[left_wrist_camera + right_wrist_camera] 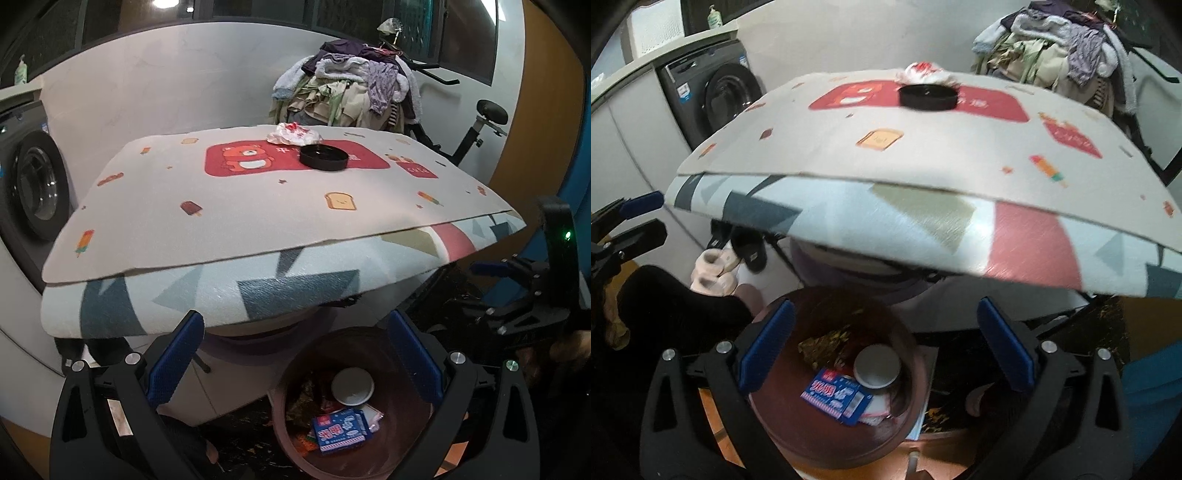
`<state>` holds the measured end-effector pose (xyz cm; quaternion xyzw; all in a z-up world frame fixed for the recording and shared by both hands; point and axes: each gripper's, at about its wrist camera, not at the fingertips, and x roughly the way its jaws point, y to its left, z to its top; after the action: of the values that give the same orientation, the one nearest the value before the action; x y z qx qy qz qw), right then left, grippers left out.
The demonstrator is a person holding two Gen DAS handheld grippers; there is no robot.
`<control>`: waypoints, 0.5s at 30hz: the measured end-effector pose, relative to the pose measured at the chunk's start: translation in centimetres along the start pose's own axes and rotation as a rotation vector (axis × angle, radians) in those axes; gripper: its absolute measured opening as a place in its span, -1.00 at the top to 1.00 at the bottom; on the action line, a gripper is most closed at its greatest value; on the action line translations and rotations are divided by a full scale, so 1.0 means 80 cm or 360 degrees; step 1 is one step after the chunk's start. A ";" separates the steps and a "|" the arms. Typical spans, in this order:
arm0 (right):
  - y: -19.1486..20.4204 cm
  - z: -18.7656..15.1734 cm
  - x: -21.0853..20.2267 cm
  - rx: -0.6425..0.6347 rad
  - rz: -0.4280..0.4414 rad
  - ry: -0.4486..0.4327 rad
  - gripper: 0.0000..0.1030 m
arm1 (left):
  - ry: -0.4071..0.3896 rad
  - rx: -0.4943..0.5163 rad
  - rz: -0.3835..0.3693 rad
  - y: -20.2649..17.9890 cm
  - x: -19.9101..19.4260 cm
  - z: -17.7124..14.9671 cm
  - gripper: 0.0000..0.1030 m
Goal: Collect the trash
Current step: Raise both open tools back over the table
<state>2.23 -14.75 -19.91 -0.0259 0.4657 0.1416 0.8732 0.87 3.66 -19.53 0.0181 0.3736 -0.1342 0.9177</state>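
1. Both grippers, left gripper (295,354) and right gripper (886,343), hang wide open and empty above the trash bin (775,435).
2. The remaining crumpled wrapper (293,133) and black lid (324,157) lie ahead and higher on the tabletop (221,221), roughly equally far from either.

You were working in a home laundry or utility corner: a front-loading washing machine (713,99) sat built in under a counter, with a pump bottle (714,16) above it. A heap of clothes (354,88) was piled on an exercise bike (476,125) behind the worktop (258,206), and slippers (716,273) lay on the floor.
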 end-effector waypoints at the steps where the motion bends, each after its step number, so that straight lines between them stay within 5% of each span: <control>1: -0.005 0.004 0.000 0.0020 -0.0010 -0.0001 -0.89 | -0.0003 -0.0005 0.0011 0.002 0.000 0.002 -0.89; 7: -0.038 0.034 0.000 0.0164 -0.0026 -0.0001 -0.89 | -0.0047 -0.0104 0.0063 0.029 0.000 0.032 -0.89; 15: -0.069 0.083 -0.013 0.0207 -0.0033 -0.0205 -0.89 | -0.0248 -0.0084 0.0039 0.047 -0.014 0.090 -0.89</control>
<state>8.56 -19.07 -15.77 0.0352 0.4166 0.1033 0.9025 6.00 6.59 -13.81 -0.0120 0.3042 -0.1139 0.9457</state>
